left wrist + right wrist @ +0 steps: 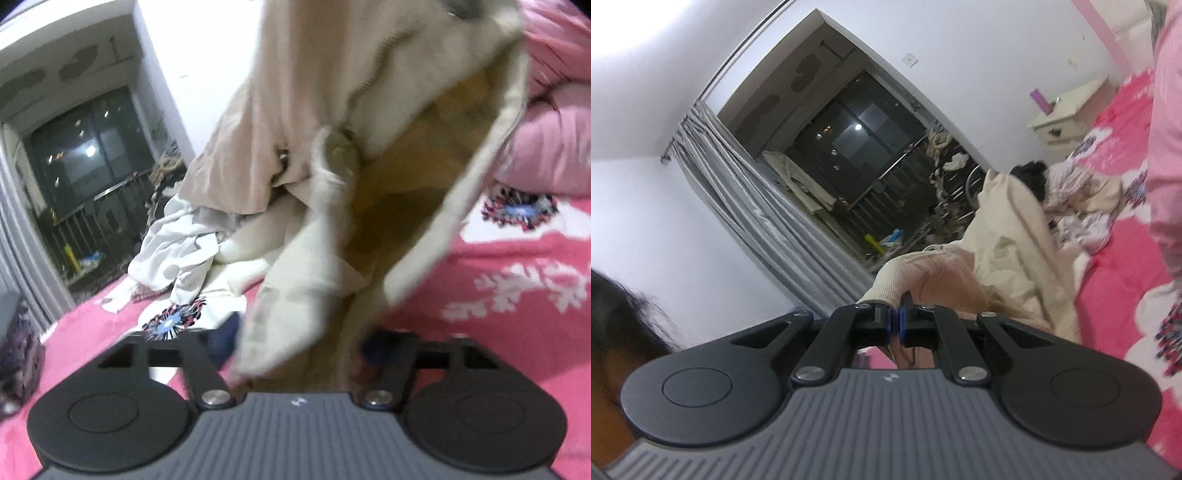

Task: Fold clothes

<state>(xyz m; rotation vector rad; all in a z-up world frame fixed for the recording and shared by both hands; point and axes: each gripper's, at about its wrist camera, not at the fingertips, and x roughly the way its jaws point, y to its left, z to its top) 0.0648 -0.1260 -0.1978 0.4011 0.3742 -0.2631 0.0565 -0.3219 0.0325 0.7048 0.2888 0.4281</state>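
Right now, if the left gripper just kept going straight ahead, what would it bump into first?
Almost certainly the cream garment itself: it hangs directly in front of the left gripper, its lower folds already between the fingers. The pink bedspread lies behind, though blur makes depth uncertain.

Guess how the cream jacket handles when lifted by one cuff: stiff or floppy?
Likely floppy: the cream jacket hangs in loose folds. Probably bulky, since its body piles up on the pink bedspread. The ribbed cuff in the right gripper looks grippy.
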